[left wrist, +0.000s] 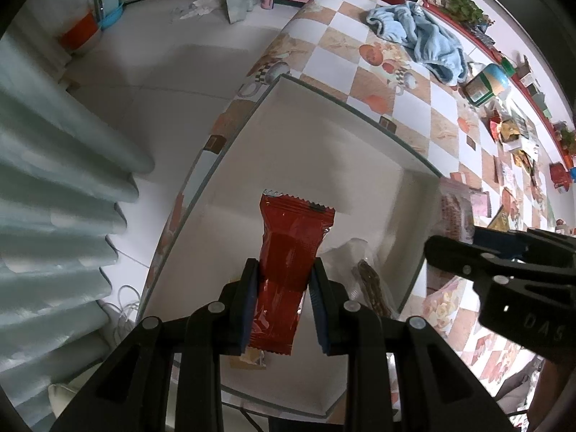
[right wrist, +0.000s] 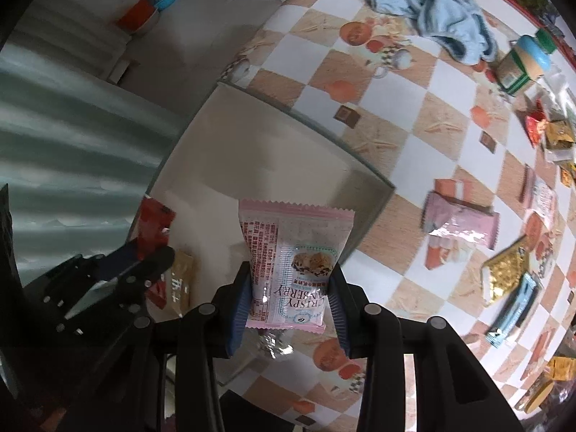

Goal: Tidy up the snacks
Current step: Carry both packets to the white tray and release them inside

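Left gripper (left wrist: 284, 280): clenched on a red packet (left wrist: 288, 252), hanging over the white tray (left wrist: 360, 136)
Right gripper (right wrist: 289, 289): grasping a pink cranberry packet (right wrist: 288, 259) above the tray's edge
Checkered table (right wrist: 414, 115): loose snacks (right wrist: 460, 223), blue cloth (right wrist: 432, 7) far off

Checkered, fruit-printed worktop (right wrist: 424, 115) carrying a shallow white tray (right wrist: 374, 176) at its near corner, a crumpled blue towel (right wrist: 442, 10) at the far end, a tipped jar (right wrist: 522, 68) beside it, and scattered snack packets: pink (right wrist: 464, 223), gold (right wrist: 504, 273), blue (right wrist: 511, 309).
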A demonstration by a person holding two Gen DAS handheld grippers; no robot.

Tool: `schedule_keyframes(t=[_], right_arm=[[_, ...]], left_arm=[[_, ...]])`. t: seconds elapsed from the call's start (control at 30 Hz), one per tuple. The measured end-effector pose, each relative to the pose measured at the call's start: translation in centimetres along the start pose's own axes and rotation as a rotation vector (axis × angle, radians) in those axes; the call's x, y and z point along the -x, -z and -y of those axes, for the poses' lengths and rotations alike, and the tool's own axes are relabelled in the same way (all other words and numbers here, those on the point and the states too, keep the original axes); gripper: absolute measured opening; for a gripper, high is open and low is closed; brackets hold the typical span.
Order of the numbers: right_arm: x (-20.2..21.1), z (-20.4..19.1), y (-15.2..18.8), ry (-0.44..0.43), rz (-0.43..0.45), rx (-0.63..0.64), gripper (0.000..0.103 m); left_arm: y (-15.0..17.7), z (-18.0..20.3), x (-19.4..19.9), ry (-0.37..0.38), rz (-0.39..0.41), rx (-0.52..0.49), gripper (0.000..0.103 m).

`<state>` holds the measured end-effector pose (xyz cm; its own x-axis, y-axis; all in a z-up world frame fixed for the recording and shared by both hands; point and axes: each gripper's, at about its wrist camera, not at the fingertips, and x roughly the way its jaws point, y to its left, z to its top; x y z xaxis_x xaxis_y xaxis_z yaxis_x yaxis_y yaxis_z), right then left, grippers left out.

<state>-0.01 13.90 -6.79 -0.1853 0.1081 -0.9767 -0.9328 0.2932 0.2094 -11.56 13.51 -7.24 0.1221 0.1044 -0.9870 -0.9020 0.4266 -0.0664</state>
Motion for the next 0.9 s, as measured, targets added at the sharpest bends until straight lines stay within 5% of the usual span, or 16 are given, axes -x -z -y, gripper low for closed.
schedule_keyframes(t=[0.77,0.83,0.9], right_arm=[[-3.7,-0.4,-1.7,-0.026,-0.061,0.01,0.042],[-3.5,-0.2,-1.6,-0.024,-0.06,0.008,0.043],[-3.4,-0.1,-1.5,-0.027,-0.065,0.006,0.044]], left_arm=[[0.5,0.0,-3.1,-0.016,-0.068,0.021,0.032],[0.5,0.0,-3.0,-0.01,-0.065,0.016,0.038],[0.7,0.2,-2.6,-0.013,-0.054,0.009,0.063]])
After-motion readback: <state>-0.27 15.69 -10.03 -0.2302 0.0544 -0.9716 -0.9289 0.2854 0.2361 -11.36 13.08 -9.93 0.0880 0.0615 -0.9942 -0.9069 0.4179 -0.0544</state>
